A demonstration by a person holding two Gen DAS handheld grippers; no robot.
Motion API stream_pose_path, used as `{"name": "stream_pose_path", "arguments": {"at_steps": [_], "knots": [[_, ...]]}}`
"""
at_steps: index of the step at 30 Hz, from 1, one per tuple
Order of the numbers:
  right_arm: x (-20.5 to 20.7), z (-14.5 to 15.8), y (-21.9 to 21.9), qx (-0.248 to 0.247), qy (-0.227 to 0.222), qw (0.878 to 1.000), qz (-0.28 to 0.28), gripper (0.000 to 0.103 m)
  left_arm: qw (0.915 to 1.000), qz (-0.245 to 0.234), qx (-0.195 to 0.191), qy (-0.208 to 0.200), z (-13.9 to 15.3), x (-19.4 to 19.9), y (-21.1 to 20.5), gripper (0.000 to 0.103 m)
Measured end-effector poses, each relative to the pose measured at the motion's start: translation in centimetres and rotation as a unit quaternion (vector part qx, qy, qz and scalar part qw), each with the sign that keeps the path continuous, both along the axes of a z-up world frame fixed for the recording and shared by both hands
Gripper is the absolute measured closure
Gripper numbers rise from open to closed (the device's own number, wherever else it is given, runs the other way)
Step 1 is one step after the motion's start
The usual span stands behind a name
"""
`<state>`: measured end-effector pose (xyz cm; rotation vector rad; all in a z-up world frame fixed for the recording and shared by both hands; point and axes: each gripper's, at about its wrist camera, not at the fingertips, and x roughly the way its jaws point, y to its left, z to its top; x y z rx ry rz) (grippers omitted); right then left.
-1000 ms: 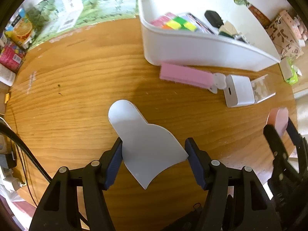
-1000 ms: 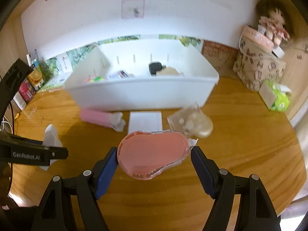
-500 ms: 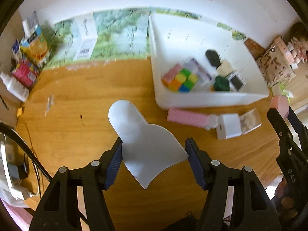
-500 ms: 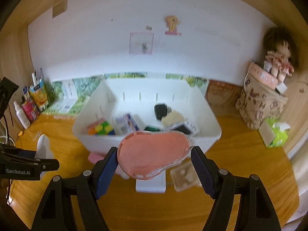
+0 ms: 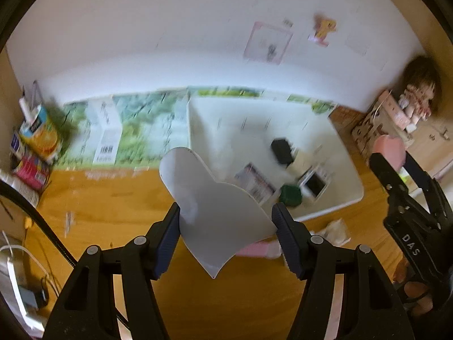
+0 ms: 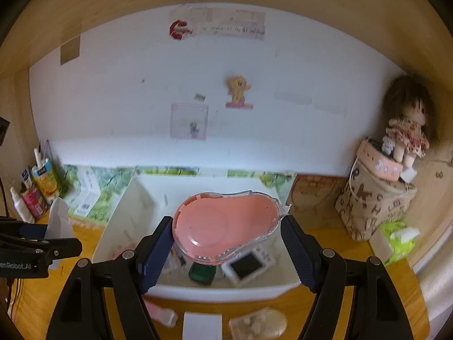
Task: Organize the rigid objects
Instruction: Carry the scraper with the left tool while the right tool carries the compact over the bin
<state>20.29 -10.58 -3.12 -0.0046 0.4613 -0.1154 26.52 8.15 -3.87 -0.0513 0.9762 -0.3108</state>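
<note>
My left gripper (image 5: 226, 223) is shut on a pale grey flat scraper-shaped piece (image 5: 209, 204), held in the air left of the white bin (image 5: 337, 209). My right gripper (image 6: 228, 243) is shut on a pink tape dispenser in a clear shell (image 6: 223, 226), held above the white bin (image 6: 226, 293). It also shows at the right of the left wrist view (image 5: 388, 153). In the bin lie a dark green block (image 6: 201, 274), a small white device with a dark screen (image 6: 247, 266) and a black object (image 5: 281, 150).
On the wooden table in front of the bin lie a pink bar (image 6: 160, 314), a white box (image 6: 201, 325) and a clear case (image 6: 259, 324). Cartons (image 5: 39, 136) stand at the far left. A patterned bag with a doll (image 6: 376, 198) and a green tissue pack (image 6: 396, 240) stand at the right.
Both grippers have risen well above the table with their objects. The right one has moved forward until the pink dispenser is over the bin. The views now tilt up toward the wall.
</note>
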Motion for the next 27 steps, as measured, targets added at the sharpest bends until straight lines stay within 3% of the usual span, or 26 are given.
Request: {"name": "stream_pose_path", "arguments": {"at_steps": [10,17,27], "knots": [[4.0,0.8,-1.6,0.005,-0.018,1.0,0.014,0.026,0.9974,-0.021,-0.04,-0.056,0.6,2.9,-2.0,0.036],[7.3,-2.6,-2.4,0.043,0.019,0.998,0.044,0.026,0.9939,-0.038,-0.084,-0.061,-1.9,4.9,-2.8,0.036],[11.0,-6.9,-3.6,0.098,0.075,0.991,0.051,0.026,0.9879,-0.057,-0.09,-0.112,-3.6,4.6,-3.7,0.036]]}}
